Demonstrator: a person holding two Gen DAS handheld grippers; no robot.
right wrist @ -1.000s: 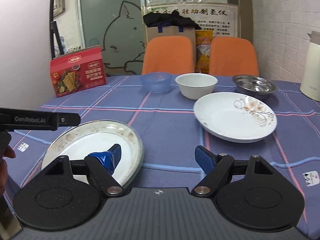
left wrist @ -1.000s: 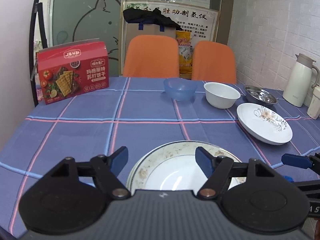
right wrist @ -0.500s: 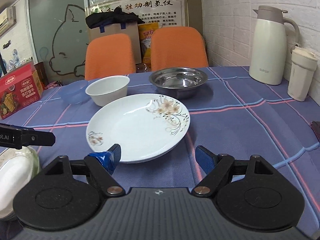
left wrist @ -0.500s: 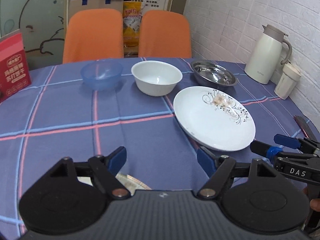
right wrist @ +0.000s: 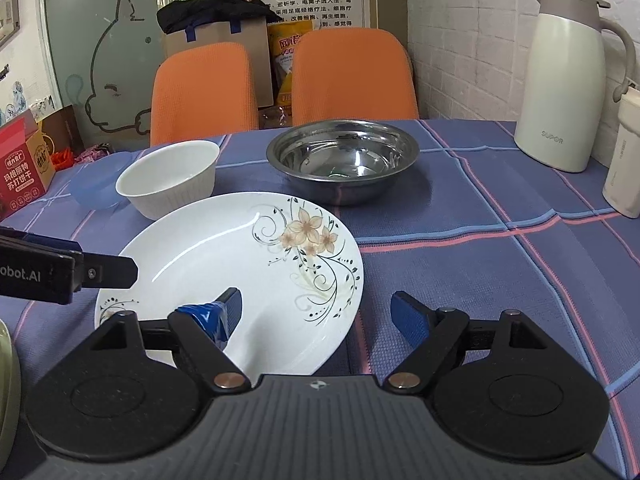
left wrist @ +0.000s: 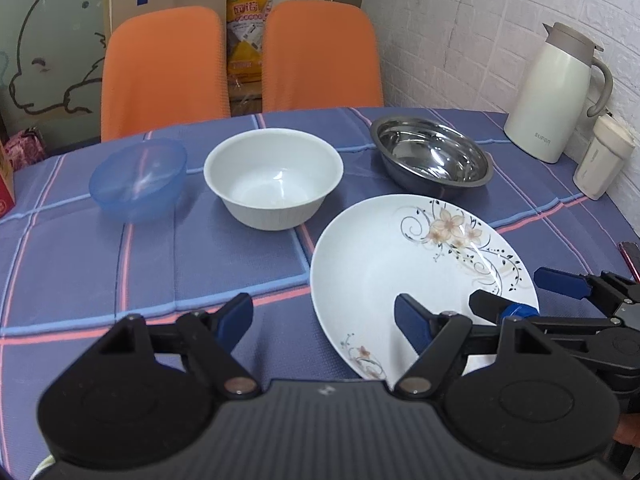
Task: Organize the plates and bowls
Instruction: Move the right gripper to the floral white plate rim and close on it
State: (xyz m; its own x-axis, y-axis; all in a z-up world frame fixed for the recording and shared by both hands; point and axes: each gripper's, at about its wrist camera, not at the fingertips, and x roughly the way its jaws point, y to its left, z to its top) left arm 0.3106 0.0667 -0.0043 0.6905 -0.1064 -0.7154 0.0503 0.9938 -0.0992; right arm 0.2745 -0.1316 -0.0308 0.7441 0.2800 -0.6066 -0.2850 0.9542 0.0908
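A white flowered plate [left wrist: 400,264] [right wrist: 240,256] lies on the blue checked tablecloth, close in front of both grippers. My left gripper [left wrist: 322,316] is open, its right finger over the plate's left part. My right gripper [right wrist: 318,310] is open too; the plate's right rim lies between its fingers, and it shows in the left wrist view [left wrist: 520,294] at the plate's right edge. Behind stand a blue plastic bowl [left wrist: 138,178], a white bowl [left wrist: 274,176] [right wrist: 168,180] and a steel bowl [left wrist: 432,160] [right wrist: 342,160]. A gold-rimmed plate [right wrist: 8,360] peeks in at the left.
A cream thermos jug [left wrist: 556,92] [right wrist: 568,80] and a lidded cup [left wrist: 604,160] [right wrist: 624,156] stand at the right by the brick wall. A red cracker box [right wrist: 24,168] sits far left. Two orange chairs [left wrist: 160,68] back the table's far edge.
Both grippers have swung right, away from the gold-rimmed plate, and closed in on the flowered plate. Both stayed open.
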